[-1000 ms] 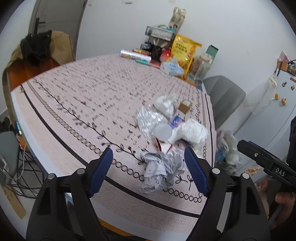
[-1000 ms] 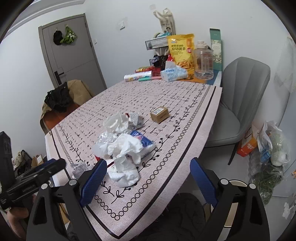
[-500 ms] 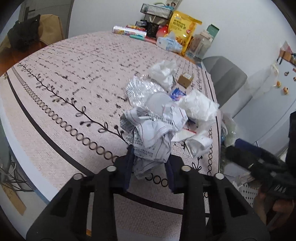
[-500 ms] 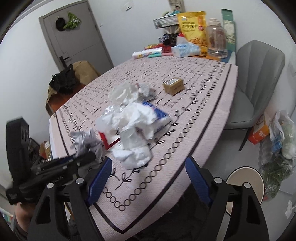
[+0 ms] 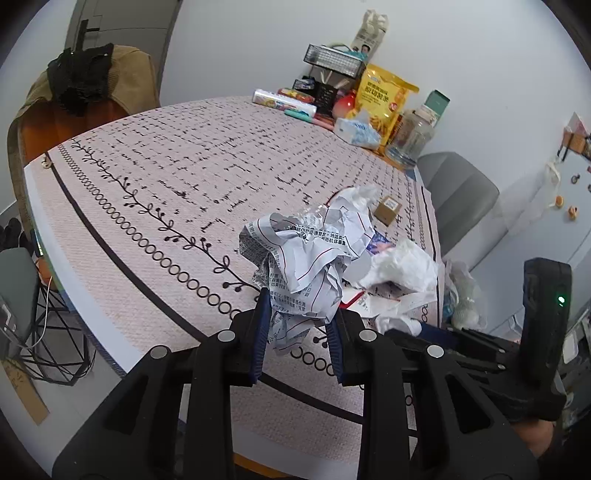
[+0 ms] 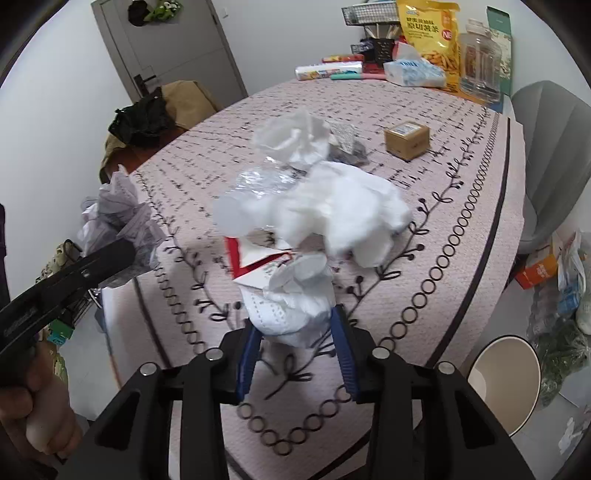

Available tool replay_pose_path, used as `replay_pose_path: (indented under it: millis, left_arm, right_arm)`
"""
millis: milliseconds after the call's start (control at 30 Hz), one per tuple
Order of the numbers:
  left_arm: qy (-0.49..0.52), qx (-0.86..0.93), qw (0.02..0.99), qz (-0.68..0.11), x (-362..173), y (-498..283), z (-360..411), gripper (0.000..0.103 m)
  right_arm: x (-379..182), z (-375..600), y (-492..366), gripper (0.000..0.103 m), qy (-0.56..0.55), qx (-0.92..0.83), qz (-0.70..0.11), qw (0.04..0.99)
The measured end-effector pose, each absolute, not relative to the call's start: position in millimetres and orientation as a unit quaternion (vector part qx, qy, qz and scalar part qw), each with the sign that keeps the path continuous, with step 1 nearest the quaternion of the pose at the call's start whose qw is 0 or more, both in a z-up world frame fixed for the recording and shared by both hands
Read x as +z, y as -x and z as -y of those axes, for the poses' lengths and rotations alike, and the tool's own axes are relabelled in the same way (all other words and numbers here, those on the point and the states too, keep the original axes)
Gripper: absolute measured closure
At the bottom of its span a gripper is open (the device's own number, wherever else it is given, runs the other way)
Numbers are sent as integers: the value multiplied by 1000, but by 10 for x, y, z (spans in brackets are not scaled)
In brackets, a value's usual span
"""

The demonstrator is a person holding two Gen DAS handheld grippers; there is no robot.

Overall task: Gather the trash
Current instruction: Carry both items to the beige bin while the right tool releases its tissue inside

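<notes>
Crumpled printed paper (image 5: 306, 258) lifted off the table; white tissue wad (image 6: 291, 310) at the pile's near edge.

both wrist cameras are looking steeply down along their own fingers, close over the near edge of the table (image 5: 155, 192), the left one facing the grey chair (image 5: 458, 199) and the right one facing the door (image 6: 166, 48), and both are sharing the trash pile (image 6: 317, 206).

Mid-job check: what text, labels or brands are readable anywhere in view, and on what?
"原切薯条": yellow snack bag at the table's far end.
Crumpled printed paper in the left gripper: Chinese print, too creased to read.
Small brown box: label too small.
Tissue pack: blue print blurred.
</notes>
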State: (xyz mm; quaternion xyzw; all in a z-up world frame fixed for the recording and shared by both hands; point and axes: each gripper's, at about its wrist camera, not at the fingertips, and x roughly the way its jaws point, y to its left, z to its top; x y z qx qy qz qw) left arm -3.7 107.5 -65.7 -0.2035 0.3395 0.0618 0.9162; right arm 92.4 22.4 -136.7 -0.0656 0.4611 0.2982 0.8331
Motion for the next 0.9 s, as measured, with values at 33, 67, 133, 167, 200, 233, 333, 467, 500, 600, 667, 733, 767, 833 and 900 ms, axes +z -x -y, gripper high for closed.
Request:
replay_pose_path:
  millis: [33, 67, 133, 167, 200, 233, 333, 467, 500, 600, 667, 733, 767, 833, 900]
  left_arm:
    - [204, 62, 917, -337, -646, 42, -1080, 75]
    - [204, 62, 918, -335, -630, 58, -1090, 75]
    - [202, 61, 920, -329, -594, 75, -1085, 75]
    - [200, 60, 922, -327, -579, 82, -1079, 75]
    - [198, 59, 924, -322, -549, 98, -1070, 75]
    - [197, 59, 925, -320, -534, 103, -1063, 75]
    - [193, 57, 929, -311, -469, 133, -1030, 75]
    - [190, 58, 932, -302, -402, 166, -1012, 75]
    - [189, 58, 933, -300, -385, 167, -1003, 75]
    - [185, 56, 935, -299, -348, 134, -948, 75]
    - [179, 52, 936, -299, -322, 96, -887, 75]
    - [172, 43, 938, -299, -291, 39, -806, 75]
    - [170, 40, 938, -300, -281, 18, -775, 75]
    - [161, 29, 940, -298, -241, -62, -667, 75]
    - [151, 13, 943, -296, -195, -147, -533, 75]
  right_arm:
    - [-1340, -263, -871, 71, 70, 311, -461, 828]
    - [-1313, -292, -825, 72, 73, 318, -458, 827]
    - [-1255, -333, -746, 73, 75, 331, -454, 824]
    - [-1218, -345, -706, 73, 75, 338, -451, 823]
    - [-1177, -354, -676, 74, 74, 342, -447, 823]
    - [-1123, -351, -642, 74, 73, 346, -441, 825]
    - [-978, -323, -587, 74, 71, 353, -426, 830]
    - [-807, -248, -541, 74, 64, 358, -404, 839]
    - [-776, -217, -535, 74, 63, 357, -398, 843]
    - [-665, -65, -573, 74, 53, 344, -381, 856]
    - [-592, 73, -624, 74, 43, 332, -373, 865]
    - [-547, 200, -667, 74, 37, 320, -367, 873]
    - [-527, 274, -690, 74, 34, 312, -365, 876]
    - [-493, 401, -716, 74, 28, 300, -362, 882]
    - [-459, 537, -730, 74, 23, 287, -359, 888]
